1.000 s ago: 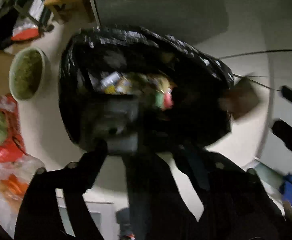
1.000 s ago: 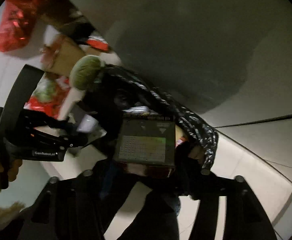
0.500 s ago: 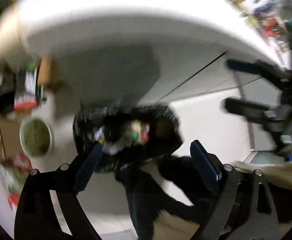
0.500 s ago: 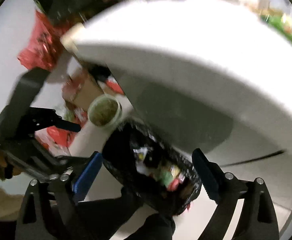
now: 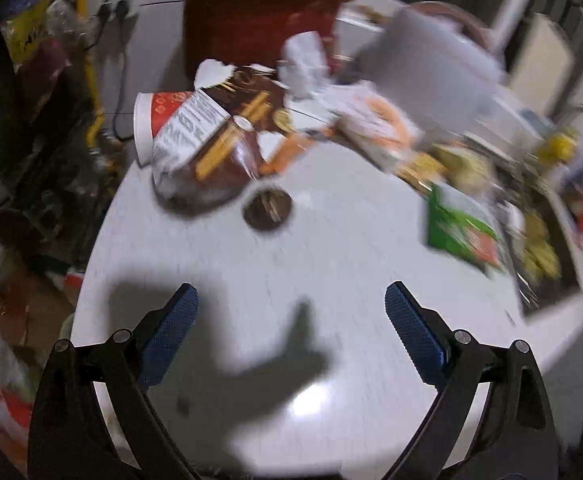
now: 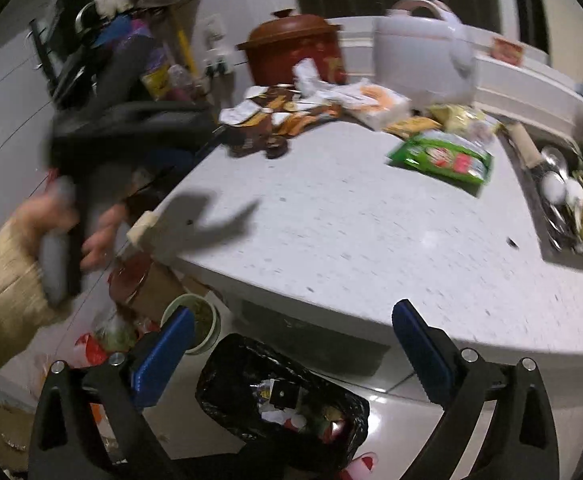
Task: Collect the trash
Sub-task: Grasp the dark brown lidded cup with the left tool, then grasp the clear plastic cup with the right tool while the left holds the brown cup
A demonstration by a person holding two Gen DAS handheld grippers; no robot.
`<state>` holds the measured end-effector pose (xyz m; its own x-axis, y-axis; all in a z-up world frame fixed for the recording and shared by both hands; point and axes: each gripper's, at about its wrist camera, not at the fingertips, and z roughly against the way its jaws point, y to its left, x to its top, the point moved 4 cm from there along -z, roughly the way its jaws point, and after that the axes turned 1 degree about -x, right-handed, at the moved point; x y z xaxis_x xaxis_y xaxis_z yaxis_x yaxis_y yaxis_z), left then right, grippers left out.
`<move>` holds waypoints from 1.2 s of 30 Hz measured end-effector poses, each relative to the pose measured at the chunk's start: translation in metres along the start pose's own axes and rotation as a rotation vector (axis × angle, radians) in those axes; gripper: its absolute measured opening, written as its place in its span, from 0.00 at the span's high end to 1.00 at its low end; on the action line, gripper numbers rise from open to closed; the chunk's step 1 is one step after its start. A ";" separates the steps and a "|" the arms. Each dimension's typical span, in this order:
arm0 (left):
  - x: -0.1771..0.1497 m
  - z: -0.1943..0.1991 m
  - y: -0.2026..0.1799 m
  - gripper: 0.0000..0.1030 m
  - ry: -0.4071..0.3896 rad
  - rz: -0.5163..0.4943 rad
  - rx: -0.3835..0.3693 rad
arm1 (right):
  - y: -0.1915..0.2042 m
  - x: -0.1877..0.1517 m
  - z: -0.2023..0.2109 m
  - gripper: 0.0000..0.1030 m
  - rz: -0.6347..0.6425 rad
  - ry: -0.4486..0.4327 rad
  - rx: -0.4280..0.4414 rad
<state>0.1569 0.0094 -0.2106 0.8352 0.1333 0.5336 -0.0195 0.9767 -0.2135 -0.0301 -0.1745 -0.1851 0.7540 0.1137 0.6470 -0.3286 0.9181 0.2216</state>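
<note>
Trash lies at the far side of the white counter (image 5: 291,272): a brown wrapper (image 5: 211,148), a tipped red-and-white paper cup (image 5: 151,120), a small brown lid (image 5: 267,208) and a green packet (image 5: 459,232). My left gripper (image 5: 289,294) hangs over bare counter, its jaws opening with nothing between them. In the right wrist view the black-bagged bin (image 6: 283,396) stands on the floor below the counter edge and holds several scraps. My right gripper (image 6: 293,312) is high above it, jaws opening and holding nothing. The green packet (image 6: 441,156) shows there too.
A brown lidded pot (image 6: 291,48) and a white rice cooker (image 6: 423,56) stand at the back. A sink (image 6: 563,200) with dishes is at the right. On the floor by the bin are a green bowl (image 6: 195,322) and bags. A hand (image 6: 59,220) holds the left gripper.
Both grippers have risen from just over the black bin to counter height, and their jaws have spread wider. The views have swung from the bin's inside to the counter top.
</note>
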 end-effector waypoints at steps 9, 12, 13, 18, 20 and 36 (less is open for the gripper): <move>0.032 -0.063 -0.004 0.11 0.051 0.108 0.149 | -0.033 -0.019 0.017 0.05 -0.077 -0.009 -0.041; 0.035 -0.074 -0.002 0.11 0.044 0.141 0.176 | -0.045 -0.020 0.021 0.05 -0.100 -0.016 -0.049; 0.036 -0.077 0.001 0.11 0.047 0.159 0.179 | -0.049 -0.021 0.022 0.05 -0.105 -0.016 -0.053; 0.036 -0.080 0.003 0.41 0.014 0.144 0.208 | -0.064 -0.021 0.022 0.05 -0.133 -0.010 -0.050; 0.034 -0.076 0.001 0.63 0.011 0.114 0.188 | -0.070 -0.018 0.021 0.06 -0.143 -0.010 -0.049; -0.047 0.032 -0.009 0.62 -0.005 0.065 -0.102 | -0.166 0.152 -0.039 0.10 -0.119 -0.170 -0.225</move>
<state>0.1001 -0.0007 -0.2078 0.8310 0.1974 0.5201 -0.0176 0.9438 -0.3301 0.1610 -0.2944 -0.1523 0.6674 -0.0478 0.7432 -0.0946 0.9844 0.1482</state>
